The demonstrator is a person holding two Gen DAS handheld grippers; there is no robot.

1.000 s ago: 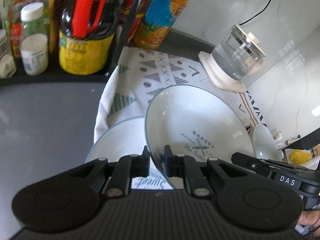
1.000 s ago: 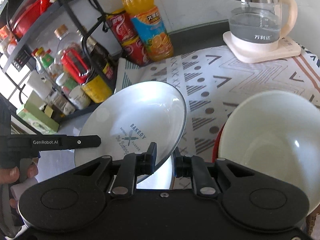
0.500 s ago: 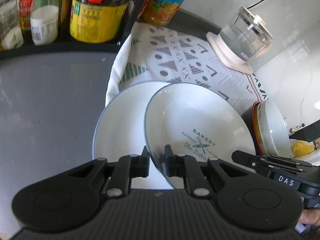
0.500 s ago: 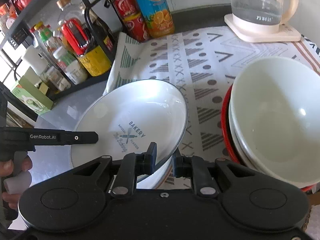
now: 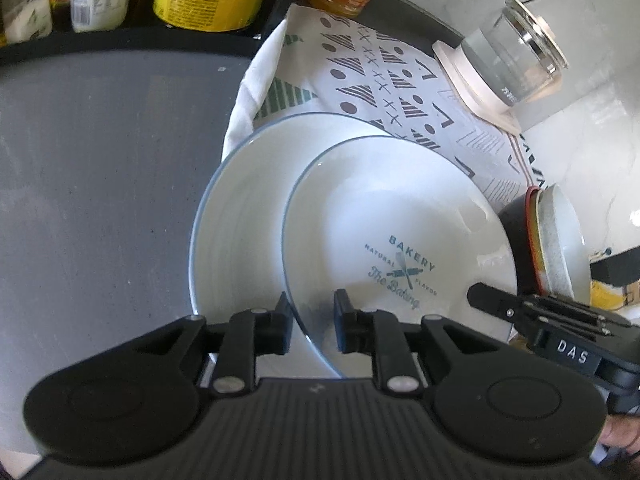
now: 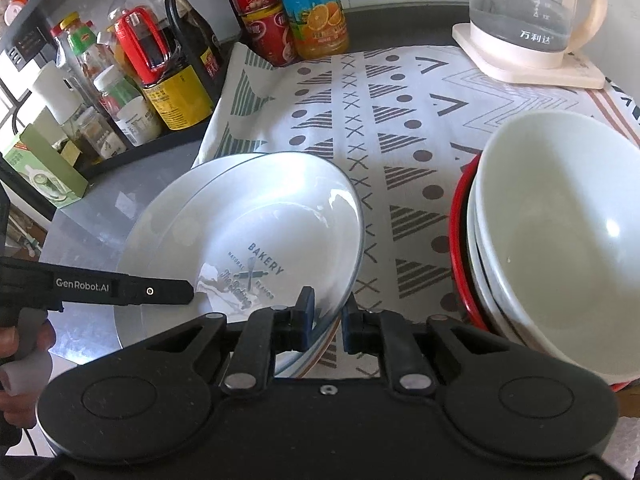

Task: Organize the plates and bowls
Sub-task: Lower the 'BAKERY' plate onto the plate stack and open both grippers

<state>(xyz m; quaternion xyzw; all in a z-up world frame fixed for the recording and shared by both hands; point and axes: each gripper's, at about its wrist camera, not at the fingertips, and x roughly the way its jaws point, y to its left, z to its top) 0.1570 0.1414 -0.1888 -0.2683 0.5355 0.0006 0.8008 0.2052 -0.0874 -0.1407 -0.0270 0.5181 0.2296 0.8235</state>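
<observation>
the step in hand looks like stacking: the bakery plate (image 6: 256, 240) is held by both tools over a second plate (image 5: 236, 216) that lies on the tabletop (image 5: 100, 140), half on the left edge of the patterned cloth (image 6: 384, 120). the left tool (image 5: 310, 326) has its two fingers either side of the plate's near-left rim, and the rim passes between them; they seem clamped on it, though a sliver of gap shows on the right finger's side. the right tool (image 6: 326, 320) straddles the near-right rim the same way, fingers close on either face of it.

in the left wrist view the held plate sits offset to the right of the lower one, so a crescent of the lower plate shows on the left; its far edge appears low over the lower plate, the near edge tilted up in the tools. whether the two plates touch yet i cannot tell.

to the right, well apart from the plates, the bowls (image 6: 560, 240) are already nested, white ones inside a red-rimmed one. a glass kettle (image 6: 532, 20) stands on the far right of the cloth, and bottles on a rack (image 6: 176, 80) crowd the far left.

next, i judge the plate needs shifting left until its rim lines up with the one below, then lowering level and both tools opening together, so it does not slide or clack down on one side.
</observation>
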